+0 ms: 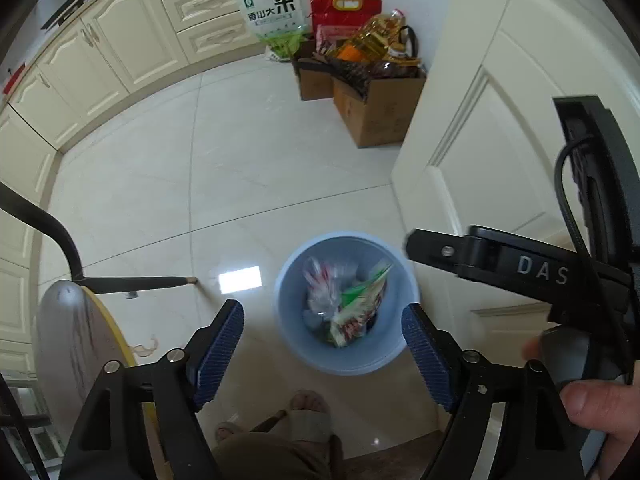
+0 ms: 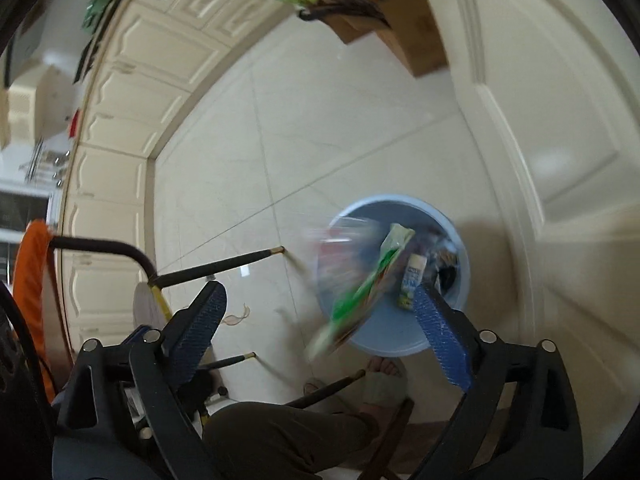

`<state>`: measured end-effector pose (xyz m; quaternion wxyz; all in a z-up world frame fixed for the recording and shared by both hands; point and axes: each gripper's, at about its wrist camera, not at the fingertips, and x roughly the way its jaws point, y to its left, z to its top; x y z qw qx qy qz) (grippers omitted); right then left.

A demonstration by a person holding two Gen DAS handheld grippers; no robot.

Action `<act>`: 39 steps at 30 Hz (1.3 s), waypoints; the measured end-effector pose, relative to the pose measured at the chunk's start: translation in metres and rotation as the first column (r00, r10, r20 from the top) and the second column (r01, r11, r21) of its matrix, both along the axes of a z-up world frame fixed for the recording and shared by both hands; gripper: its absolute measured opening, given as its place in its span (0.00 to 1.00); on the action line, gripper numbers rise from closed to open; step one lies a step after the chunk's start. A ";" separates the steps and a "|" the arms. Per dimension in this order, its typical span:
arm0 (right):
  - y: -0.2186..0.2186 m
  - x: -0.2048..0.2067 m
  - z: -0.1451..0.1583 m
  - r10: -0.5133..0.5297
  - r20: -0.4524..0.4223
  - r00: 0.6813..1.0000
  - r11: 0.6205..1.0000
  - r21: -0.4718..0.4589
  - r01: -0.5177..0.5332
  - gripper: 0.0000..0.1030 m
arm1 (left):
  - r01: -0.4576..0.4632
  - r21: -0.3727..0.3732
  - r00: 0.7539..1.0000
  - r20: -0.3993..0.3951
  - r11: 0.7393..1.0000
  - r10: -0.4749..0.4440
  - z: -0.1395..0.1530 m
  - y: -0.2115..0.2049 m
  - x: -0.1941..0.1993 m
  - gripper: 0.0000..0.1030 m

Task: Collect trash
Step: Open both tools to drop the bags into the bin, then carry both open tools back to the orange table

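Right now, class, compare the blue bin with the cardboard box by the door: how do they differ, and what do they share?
The bin is round, light blue plastic; the box is square-cornered brown cardboard. The bin stands close below the grippers, near the person's foot; the box sits far across the floor, by the door. The bin holds crumpled wrappers; the box holds bottles and packets heaped above its rim. Both are open-topped, stand on the tiled floor and hold things.

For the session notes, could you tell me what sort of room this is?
Most likely a home kitchen: cream cabinets line the wall, a rice bag and boxed groceries stand in the corner, and a blue waste bin sits on the tiled floor.
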<state>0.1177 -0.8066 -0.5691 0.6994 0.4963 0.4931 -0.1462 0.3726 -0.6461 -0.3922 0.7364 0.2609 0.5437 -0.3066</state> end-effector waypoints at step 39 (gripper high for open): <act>0.257 0.055 0.348 0.400 0.247 0.883 0.772 -0.610 -0.179 1.00 | -0.217 -0.547 0.820 0.347 0.809 0.455 0.214 0.374 -0.181 0.97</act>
